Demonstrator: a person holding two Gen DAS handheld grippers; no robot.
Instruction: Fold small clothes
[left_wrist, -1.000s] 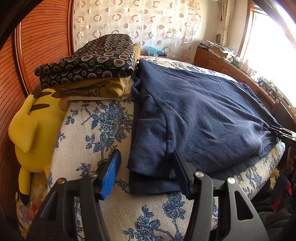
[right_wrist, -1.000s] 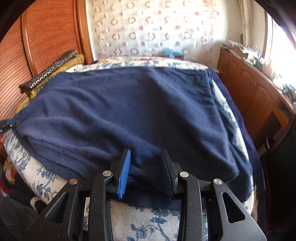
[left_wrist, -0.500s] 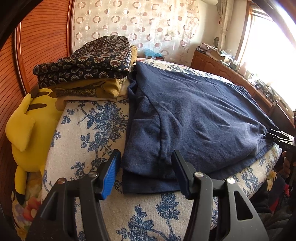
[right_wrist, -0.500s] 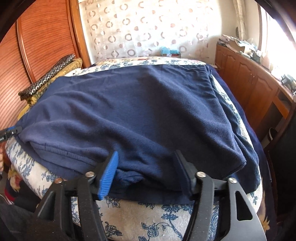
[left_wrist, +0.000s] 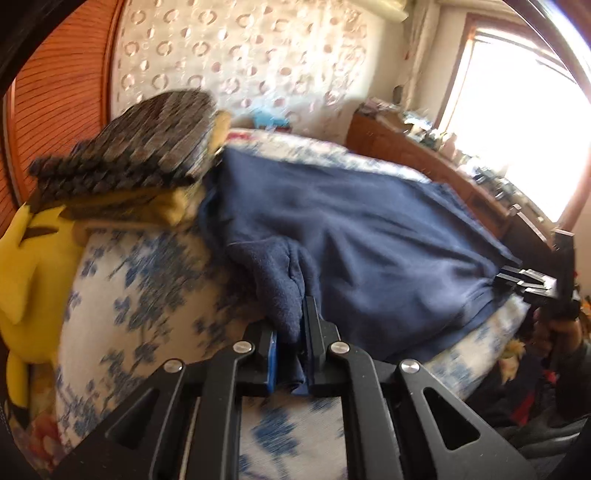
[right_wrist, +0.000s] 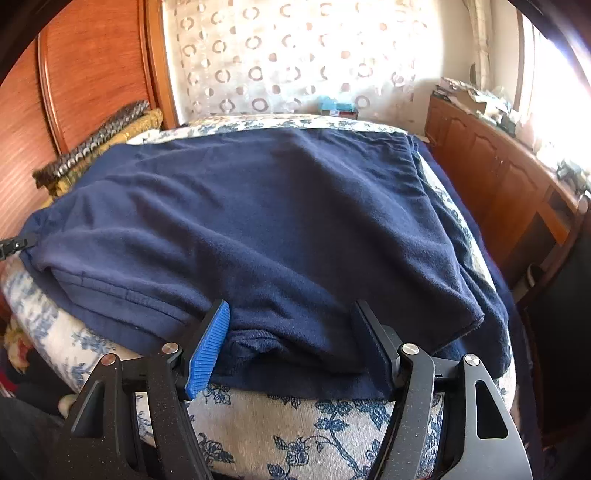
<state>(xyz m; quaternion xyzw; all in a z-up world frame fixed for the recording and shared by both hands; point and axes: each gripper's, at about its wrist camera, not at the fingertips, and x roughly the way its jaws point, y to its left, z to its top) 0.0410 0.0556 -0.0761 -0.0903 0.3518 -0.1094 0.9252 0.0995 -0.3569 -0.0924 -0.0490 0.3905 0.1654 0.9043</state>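
Note:
A navy blue garment (left_wrist: 369, 236) (right_wrist: 277, 206) lies spread over the floral bed cover (left_wrist: 147, 295). In the left wrist view my left gripper (left_wrist: 291, 321) is closing its jaws, and the pads pinch the garment's near left corner, which bunches up between them and rises off the cover. My right gripper (right_wrist: 291, 317) stands open at the garment's near right hem, with folded cloth lying between its fingers but not pressed. The right gripper (left_wrist: 524, 280) also shows at the far right edge of the left wrist view.
A stack of folded patterned clothes (left_wrist: 140, 147) sits at the garment's left side, by a yellow plush toy (left_wrist: 33, 266). A wooden headboard (right_wrist: 85, 74) rises on the left and a cluttered wooden sideboard (right_wrist: 498, 177) runs along the right. A hand (left_wrist: 565, 332) grips the right tool.
My left gripper has shut on the garment's corner and lifted it a little. The right gripper's jaws have spread wide around the hem.

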